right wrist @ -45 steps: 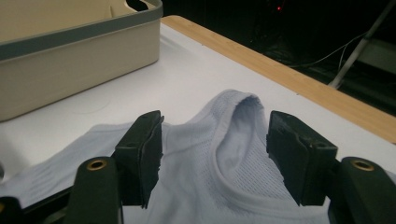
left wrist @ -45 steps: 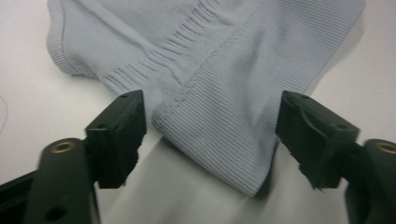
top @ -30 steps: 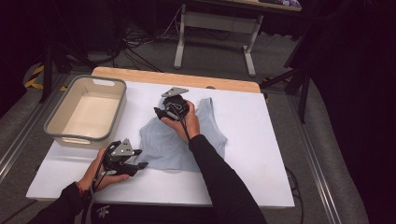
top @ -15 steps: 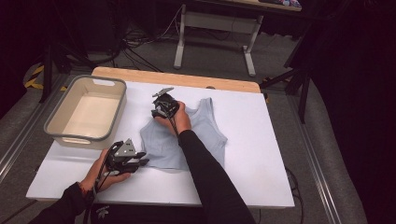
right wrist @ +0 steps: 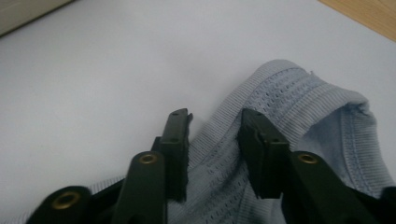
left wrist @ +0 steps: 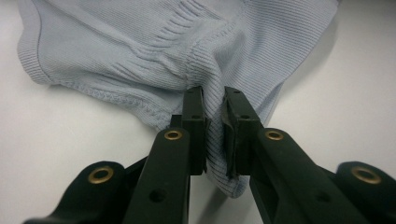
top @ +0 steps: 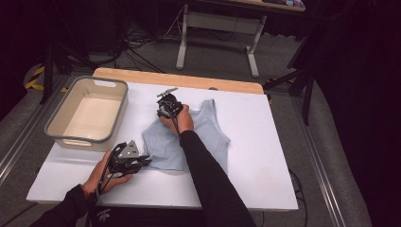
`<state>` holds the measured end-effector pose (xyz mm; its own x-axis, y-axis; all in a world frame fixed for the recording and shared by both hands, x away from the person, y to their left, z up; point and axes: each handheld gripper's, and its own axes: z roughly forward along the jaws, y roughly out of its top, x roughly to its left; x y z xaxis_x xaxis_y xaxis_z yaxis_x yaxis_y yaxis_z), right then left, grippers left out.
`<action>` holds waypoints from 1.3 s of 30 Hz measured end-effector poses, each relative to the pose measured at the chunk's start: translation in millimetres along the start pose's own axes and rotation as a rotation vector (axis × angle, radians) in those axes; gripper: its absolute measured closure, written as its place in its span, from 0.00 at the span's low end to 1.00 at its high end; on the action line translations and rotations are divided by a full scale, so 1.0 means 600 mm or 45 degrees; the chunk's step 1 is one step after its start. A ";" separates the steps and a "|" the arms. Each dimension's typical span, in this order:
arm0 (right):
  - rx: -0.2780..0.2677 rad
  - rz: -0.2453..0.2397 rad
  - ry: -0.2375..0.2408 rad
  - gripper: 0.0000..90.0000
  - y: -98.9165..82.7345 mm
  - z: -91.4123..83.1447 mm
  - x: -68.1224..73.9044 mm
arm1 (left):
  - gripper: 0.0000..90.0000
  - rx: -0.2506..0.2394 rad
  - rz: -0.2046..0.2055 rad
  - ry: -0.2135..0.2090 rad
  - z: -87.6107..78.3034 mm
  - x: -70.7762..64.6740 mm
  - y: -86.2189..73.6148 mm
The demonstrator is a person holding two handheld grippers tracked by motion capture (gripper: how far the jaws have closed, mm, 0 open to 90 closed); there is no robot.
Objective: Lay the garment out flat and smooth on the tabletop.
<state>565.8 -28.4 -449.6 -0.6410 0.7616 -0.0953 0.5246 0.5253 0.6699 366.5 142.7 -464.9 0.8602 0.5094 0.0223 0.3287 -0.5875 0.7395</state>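
White board (top: pixel 265 156) covers the table, with a wooden edge at the far side and dark floor with cables around. Left gripper (left wrist: pixel 214 122) pinches the near-left hem corner of the light blue tank top (top: pixel 208 132); its jaws have just been closing. Right gripper (right wrist: pixel 214 140) stands over a shoulder strap, jaws closing, still apart from it. A beige tub (top: pixel 61 137) sits left. No writing is readable.
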 end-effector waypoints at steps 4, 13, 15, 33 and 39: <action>0.009 -0.025 -0.023 0.83 0.002 0.000 0.000 | 0.91 0.003 0.010 0.005 0.000 -0.001 0.001; 0.029 -0.048 -0.031 0.97 0.010 -0.001 0.001 | 0.93 0.004 0.032 0.021 -0.003 -0.001 0.001; 0.021 -0.043 -0.022 0.97 0.013 -0.002 0.001 | 0.93 -0.006 0.032 0.028 -0.008 0.000 -0.001; -0.140 -0.089 0.068 0.97 0.050 -0.049 0.019 | 0.94 -0.051 0.069 0.112 -0.051 -0.004 -0.008; -0.182 -0.078 0.102 0.97 0.058 -0.059 0.014 | 0.94 -0.052 0.055 0.145 -0.071 0.002 -0.016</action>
<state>558.4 -17.2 -401.1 -0.7148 0.6943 -0.0838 0.4018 0.5058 0.7633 348.0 175.9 -443.4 0.8227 0.5535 0.1297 0.2737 -0.5856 0.7630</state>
